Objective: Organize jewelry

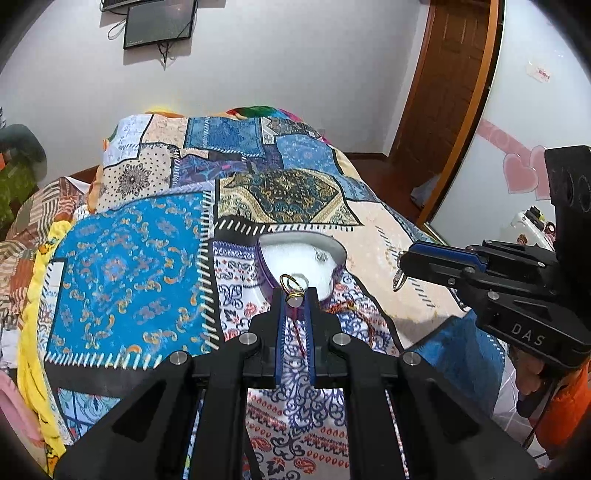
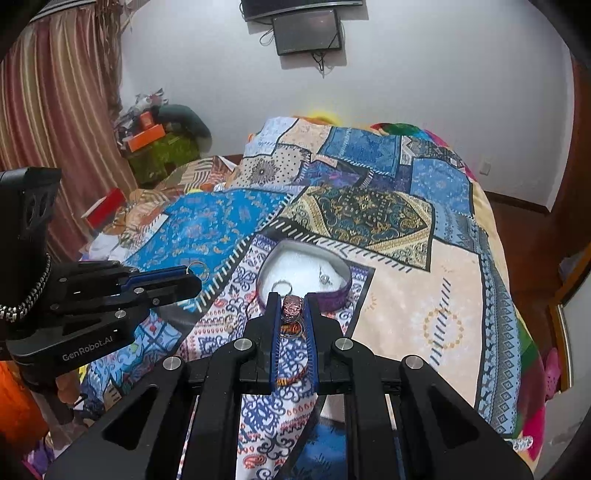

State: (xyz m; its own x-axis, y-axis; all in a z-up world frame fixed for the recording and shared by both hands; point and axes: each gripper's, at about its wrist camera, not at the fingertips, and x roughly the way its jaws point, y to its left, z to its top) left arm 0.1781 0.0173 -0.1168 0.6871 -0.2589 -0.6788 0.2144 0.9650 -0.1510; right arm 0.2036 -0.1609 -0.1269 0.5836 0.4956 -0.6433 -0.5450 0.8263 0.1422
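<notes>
A purple heart-shaped box (image 1: 334,277) with a white lining lies open on the patchwork bedspread; it also shows in the right wrist view (image 2: 338,295). A silver ring (image 2: 282,285) and a small silver piece (image 2: 325,279) lie inside. My left gripper (image 1: 294,295) is shut on a gold ring (image 1: 290,286), held just before the box's near rim. My right gripper (image 2: 293,301) is shut on a ring with a pink glittery stone (image 2: 293,309), near the box's front edge. The right gripper (image 1: 400,275) appears to the right of the box in the left view.
The patchwork bedspread (image 1: 147,277) covers the bed. An orange beaded piece (image 2: 291,328) lies on the cloth under the right fingers. A wooden door (image 1: 450,92) stands at the right, a monitor (image 2: 308,33) hangs on the wall, and clutter (image 2: 155,140) sits left of the bed.
</notes>
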